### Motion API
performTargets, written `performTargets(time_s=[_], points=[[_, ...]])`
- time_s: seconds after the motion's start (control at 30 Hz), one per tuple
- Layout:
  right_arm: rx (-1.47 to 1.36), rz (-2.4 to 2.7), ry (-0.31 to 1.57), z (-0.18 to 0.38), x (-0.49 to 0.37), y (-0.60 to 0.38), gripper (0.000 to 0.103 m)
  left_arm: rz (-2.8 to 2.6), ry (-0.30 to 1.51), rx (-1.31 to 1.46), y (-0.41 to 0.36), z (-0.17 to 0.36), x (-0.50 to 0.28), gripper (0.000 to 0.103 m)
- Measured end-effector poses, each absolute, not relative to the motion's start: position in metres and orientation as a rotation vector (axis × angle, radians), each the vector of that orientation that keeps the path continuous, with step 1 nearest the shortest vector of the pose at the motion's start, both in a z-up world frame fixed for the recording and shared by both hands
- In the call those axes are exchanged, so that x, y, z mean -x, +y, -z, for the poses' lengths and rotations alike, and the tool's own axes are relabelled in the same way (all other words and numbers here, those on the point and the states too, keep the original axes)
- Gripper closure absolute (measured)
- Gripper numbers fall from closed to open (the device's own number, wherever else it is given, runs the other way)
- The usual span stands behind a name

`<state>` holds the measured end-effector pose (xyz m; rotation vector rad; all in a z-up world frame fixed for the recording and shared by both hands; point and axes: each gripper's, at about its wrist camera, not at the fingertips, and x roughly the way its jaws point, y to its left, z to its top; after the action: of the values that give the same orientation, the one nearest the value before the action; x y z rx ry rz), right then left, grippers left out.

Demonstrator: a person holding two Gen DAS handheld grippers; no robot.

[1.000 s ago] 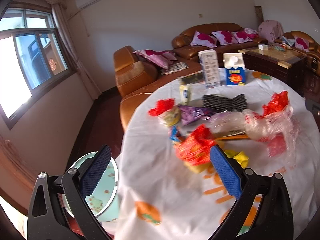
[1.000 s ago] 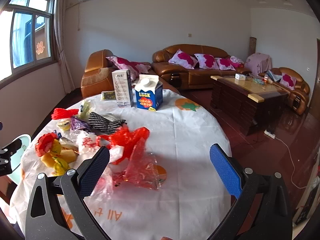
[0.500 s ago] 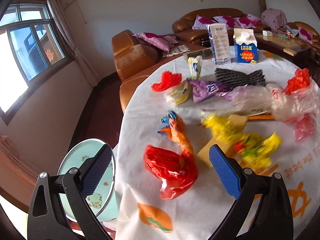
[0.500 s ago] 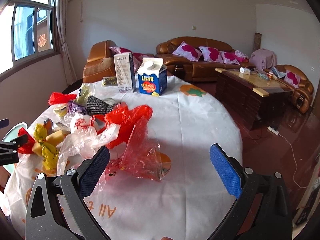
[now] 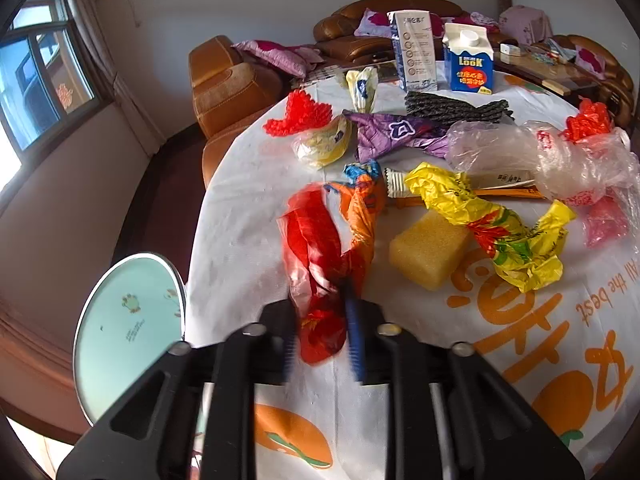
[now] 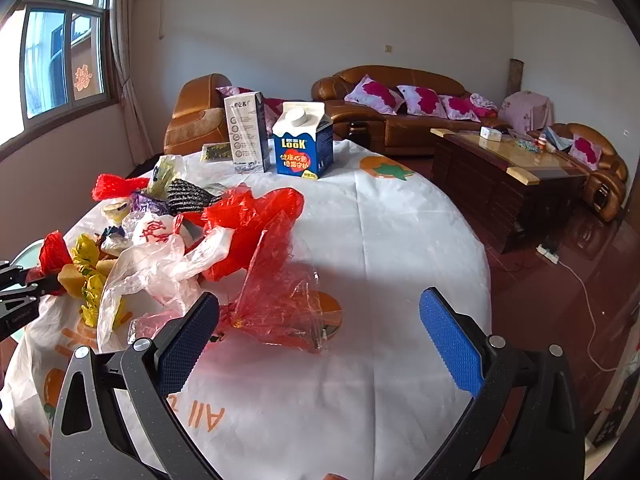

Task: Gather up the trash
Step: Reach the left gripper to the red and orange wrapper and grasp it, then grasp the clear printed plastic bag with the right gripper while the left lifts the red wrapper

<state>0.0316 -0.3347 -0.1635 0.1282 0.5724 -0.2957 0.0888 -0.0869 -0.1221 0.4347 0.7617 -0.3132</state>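
Note:
Trash lies in a heap on the round white table (image 6: 400,240). My left gripper (image 5: 322,320) is closing, and its blue pads pinch the near end of a crumpled red plastic bag (image 5: 316,248), which rests on the cloth. An orange and blue wrapper (image 5: 362,208) lies against the bag. A yellow sponge (image 5: 430,248) and a yellow wrapper (image 5: 500,224) lie to its right. My right gripper (image 6: 320,304) stands open just above a red cellophane sheet (image 6: 280,292), touching nothing. The left gripper (image 6: 16,292) shows at that view's left edge.
A blue milk carton (image 6: 304,140) and a grey carton (image 6: 246,132) stand upright at the table's far side. A clear plastic bag (image 5: 540,152) and purple wrapper (image 5: 392,132) lie mid-table. A round pale-green disc (image 5: 128,328) sits off the left edge. Sofas and a coffee table (image 6: 508,176) stand beyond.
The left gripper came down to the red plastic bag and its jaws went from wide open to nearly together around it. The right gripper sank slightly and stayed open.

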Motion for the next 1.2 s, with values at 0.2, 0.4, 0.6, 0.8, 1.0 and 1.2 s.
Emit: performTargets(time_s=[0.2,0.4,0.6,0.8,1.0,1.2], points=[[-0.178,0.298,0.537,0.157,-0.024,-0.350,0.005,0.307,0.701,-0.438,-0.073,0.101,-0.081,0.089],[-0.203,0.299,0.521,0.148,-0.023,-0.356,0.005,0.269,0.649,-0.444,-0.051,0.082,-0.070,0.089],[-0.170,0.235,0.513,0.139,-0.029,-0.331,0.005,0.262,0.660,-0.442,-0.033,0.087,-0.056,0.089],[-0.144,0.158,0.528,0.138,-0.045,-0.301,0.005,0.284,0.664,-0.443,-0.029,0.088,-0.047,0.089],[-0.131,0.090,0.592,0.152,-0.061,-0.283,0.033,0.286,0.662,-0.435,-0.028,0.086,-0.046,0.089],[-0.132,0.009,0.622,0.155,-0.059,-0.274,0.088,0.269,0.650,-0.411,-0.018,0.079,-0.045,0.089]])
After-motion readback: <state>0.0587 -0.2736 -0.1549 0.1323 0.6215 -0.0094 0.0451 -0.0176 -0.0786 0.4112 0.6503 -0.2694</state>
